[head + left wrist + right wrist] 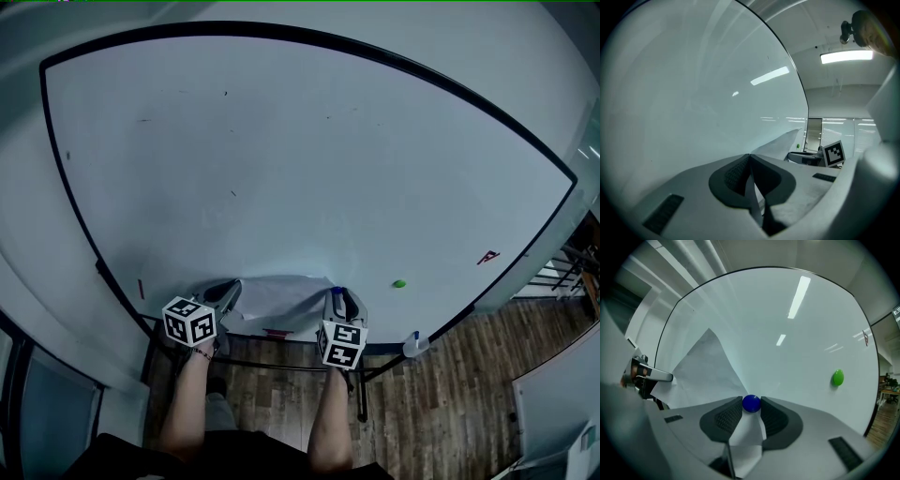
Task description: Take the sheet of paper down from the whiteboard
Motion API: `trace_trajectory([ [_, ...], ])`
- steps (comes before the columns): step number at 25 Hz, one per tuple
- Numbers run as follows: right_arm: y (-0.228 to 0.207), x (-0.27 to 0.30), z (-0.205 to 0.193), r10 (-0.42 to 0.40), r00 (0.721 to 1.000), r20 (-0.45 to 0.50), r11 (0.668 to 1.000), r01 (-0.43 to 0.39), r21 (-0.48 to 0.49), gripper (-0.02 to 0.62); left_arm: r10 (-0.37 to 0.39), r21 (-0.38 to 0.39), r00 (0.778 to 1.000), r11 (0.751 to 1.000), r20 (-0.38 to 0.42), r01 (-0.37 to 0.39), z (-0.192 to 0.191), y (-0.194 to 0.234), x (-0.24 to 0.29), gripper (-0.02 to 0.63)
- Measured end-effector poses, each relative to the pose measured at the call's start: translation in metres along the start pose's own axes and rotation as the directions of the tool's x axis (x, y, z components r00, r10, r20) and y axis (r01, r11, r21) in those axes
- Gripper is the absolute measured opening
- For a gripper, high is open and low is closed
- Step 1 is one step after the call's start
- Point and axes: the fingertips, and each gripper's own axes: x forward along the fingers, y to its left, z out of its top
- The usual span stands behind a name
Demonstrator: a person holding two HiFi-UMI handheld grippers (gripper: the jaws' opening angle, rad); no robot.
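Note:
The white sheet of paper [278, 300] hangs low on the whiteboard [281, 150], bowed away from it between my two grippers. My left gripper [226, 294] is shut on the sheet's left edge; the thin paper [754, 197] runs between its closed pads. My right gripper [339, 302] holds the sheet's right corner. In the right gripper view its fingertips are shut on a round blue magnet [751, 403] that sits on the paper [705, 366], which also passes between the jaws.
A green magnet [399, 283] sticks to the board right of the sheet, also visible in the right gripper view [838, 377]. A small red item [487, 256] sits farther right. A white bottle [413, 344] rests on the board's ledge. Wooden floor [450, 394] lies below.

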Motion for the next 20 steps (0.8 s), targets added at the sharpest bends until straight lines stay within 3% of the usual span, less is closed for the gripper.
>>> trace_trajectory([
  [20,-0.001,-0.006,-0.006,0.010,1.000,-0.006,1.000,-0.009,0.023,0.143,0.074,-0.006,0.997,0.997,0.028,-0.074,0.004,0.014,-0.033,0.021],
])
